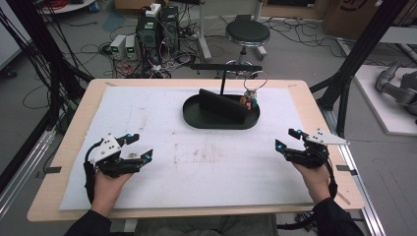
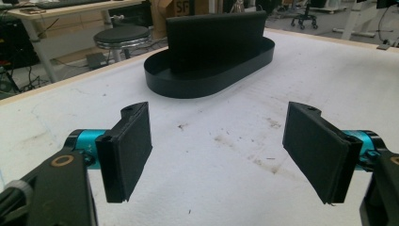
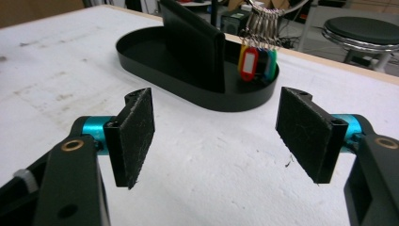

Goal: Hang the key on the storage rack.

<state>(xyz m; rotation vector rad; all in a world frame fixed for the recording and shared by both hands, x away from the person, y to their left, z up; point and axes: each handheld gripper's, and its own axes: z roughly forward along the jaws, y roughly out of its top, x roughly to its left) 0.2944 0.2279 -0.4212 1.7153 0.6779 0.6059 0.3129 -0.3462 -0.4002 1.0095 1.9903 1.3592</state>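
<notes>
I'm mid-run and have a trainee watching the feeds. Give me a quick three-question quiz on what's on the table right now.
1. True or false: the left gripper is shut on something.
2. Where do the coloured key tags hang? A) inside the black oval tray, beside its upright divider; B) on the white mat in front of the tray; C) between the right gripper's pads.
3. Fill in: the tray sits toward the ____ edge of the mat, away from the person.

Key: 1 false, both grippers are open and hold nothing. 2 A. 3 far.
</notes>
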